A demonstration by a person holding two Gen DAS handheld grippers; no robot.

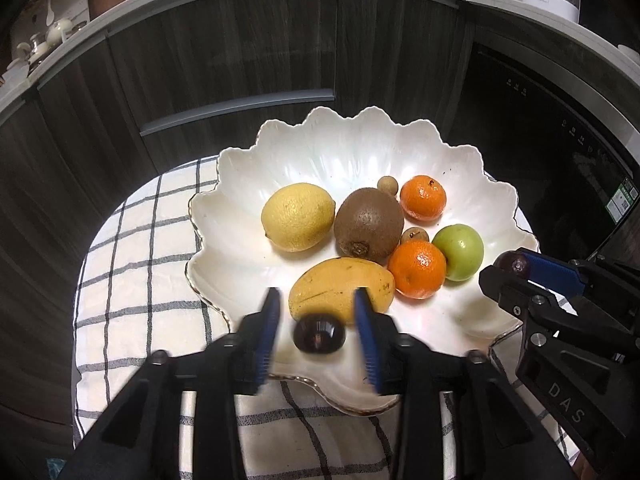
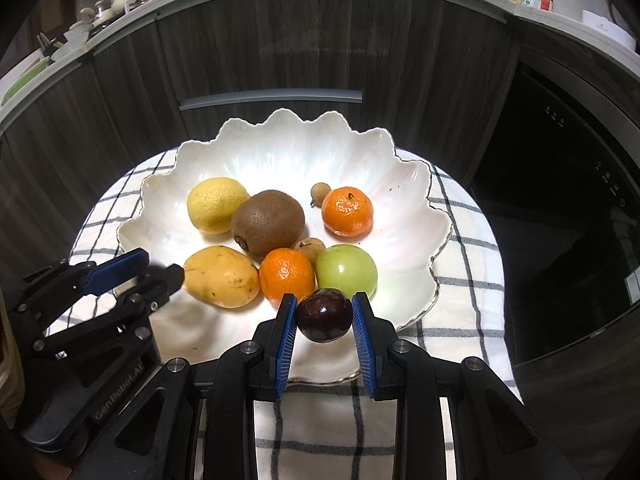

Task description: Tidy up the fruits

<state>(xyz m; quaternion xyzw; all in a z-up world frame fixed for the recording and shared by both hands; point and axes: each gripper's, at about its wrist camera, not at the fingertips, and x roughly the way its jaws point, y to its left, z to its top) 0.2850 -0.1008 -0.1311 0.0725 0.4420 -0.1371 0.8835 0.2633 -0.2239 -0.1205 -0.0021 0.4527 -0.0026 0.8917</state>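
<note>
The left tool (image 1: 316, 312) stands open, its pads clear of the dark plum (image 1: 319, 335) lying between them on the bowl (image 1: 344, 152) near its front rim. The right tool (image 2: 324, 312) grips a second plum (image 2: 325, 315) above the bowl's front-right rim, beside the green apple (image 2: 346, 270).

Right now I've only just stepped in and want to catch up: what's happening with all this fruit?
A person is loading fruit into a white scalloped bowl on a checked cloth. The left gripper is open, with a dark plum lying loose between its fingers by the mango. The right gripper is shut on a second plum near the green apple.
</note>
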